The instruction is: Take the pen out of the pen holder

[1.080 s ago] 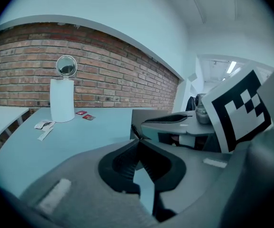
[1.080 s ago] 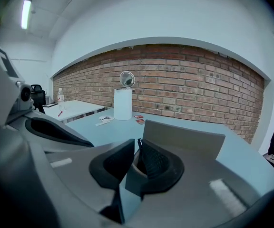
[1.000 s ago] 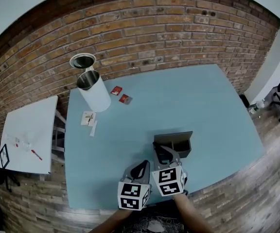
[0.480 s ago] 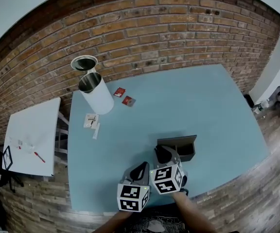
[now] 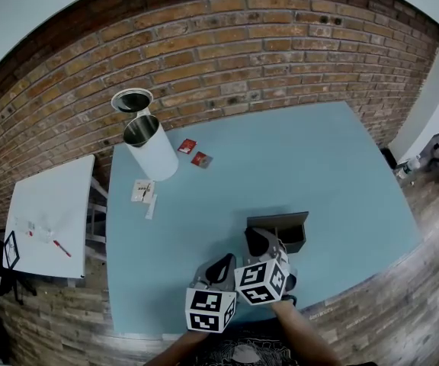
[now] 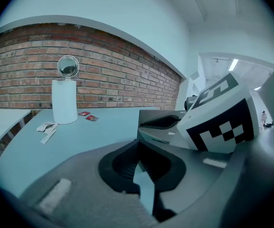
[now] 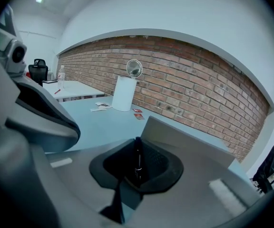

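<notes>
We see the right gripper (image 5: 259,242) clamped on a black pen (image 7: 137,160), upright at the near side of the grey pen holder (image 5: 284,227); the left gripper (image 5: 221,267), just to its left, is closed and empty. We judge this the lifting-out step; the next move calls for raising the pen clear of the holder's rim.

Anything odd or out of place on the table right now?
Nothing spilled or damaged. Only loose clutter: two red packets and paper scraps lie beside the white cylinder, away from the pen holder. The right gripper grips the pen.
</notes>
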`<state>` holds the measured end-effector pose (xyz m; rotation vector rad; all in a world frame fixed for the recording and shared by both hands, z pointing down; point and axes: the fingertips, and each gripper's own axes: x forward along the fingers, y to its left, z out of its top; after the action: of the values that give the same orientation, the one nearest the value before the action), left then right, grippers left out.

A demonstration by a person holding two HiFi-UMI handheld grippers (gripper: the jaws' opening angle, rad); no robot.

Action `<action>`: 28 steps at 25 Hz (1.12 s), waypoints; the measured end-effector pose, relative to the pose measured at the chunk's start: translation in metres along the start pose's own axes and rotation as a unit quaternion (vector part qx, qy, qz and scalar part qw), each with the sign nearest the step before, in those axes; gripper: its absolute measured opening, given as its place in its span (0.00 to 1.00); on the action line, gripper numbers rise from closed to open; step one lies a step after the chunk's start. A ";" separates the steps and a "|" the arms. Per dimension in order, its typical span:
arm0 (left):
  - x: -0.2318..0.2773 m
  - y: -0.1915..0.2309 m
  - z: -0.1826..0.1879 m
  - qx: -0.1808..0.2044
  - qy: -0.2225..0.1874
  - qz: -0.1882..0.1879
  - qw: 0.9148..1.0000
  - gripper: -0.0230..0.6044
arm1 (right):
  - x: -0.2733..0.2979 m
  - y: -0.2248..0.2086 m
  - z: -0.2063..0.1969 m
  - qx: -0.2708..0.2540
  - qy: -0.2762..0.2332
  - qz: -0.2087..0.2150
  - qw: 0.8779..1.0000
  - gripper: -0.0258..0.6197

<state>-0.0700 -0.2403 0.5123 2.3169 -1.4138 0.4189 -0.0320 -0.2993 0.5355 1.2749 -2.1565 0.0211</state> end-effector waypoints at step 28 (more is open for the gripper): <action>-0.025 -0.042 -0.005 0.032 -0.013 -0.077 0.996 0.03 | -0.119 -0.019 0.073 0.025 -0.178 -0.100 0.979 0.11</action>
<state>-0.0436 -0.2012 0.4979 2.4701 -1.2396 0.3958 -0.0134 -0.2393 0.4100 1.6215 -2.3204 -0.2575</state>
